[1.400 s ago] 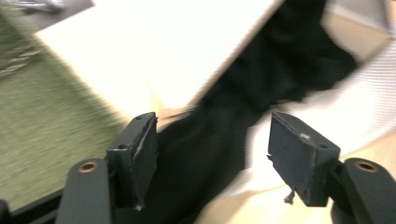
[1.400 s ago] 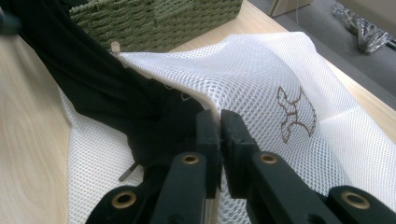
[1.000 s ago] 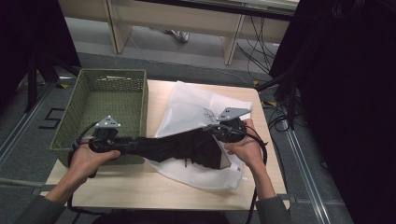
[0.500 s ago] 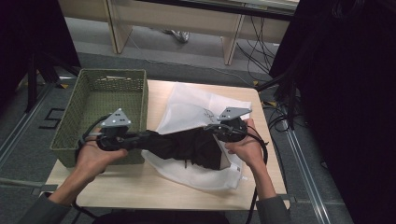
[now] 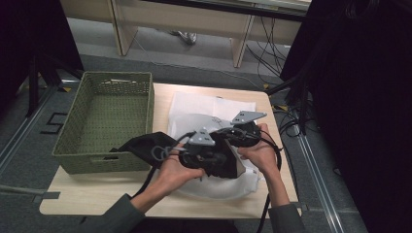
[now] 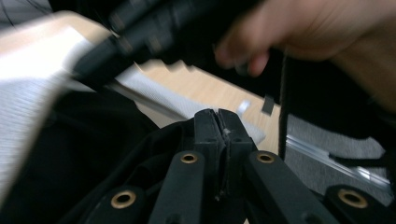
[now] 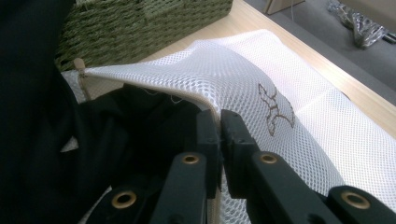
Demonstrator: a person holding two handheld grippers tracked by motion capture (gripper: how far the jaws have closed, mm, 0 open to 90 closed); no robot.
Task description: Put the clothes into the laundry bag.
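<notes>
Since the earlier frames the left gripper [image 5: 206,148] has travelled rightward from beside the basket to the table's middle, bunching the black garment [image 5: 145,144] that had been stretched between the two tools. The garment now lies with its long axis roughly left to right, one end draped near the green woven basket [image 5: 104,121] and the other tucked at the mouth of the white mesh bag [image 5: 214,114].

Left gripper [image 6: 218,122]: jaws pressed together, with dark cloth gathered around their base; whether cloth lies between the tips cannot be told.

Right gripper [image 7: 219,122]: jaws closed on the hemmed rim of the mesh bag [image 7: 261,70], lifting it into a ridge over the black garment [image 7: 135,126] beneath. The bag is open-weave netting bearing a small brown stitched emblem.

The right gripper [image 5: 243,133] sits just beside the left, the hands nearly touching. The basket is rectangular with slanted walls, at the left edge of the light wooden table [image 5: 97,194]. Bare tabletop remains along the near edge.
</notes>
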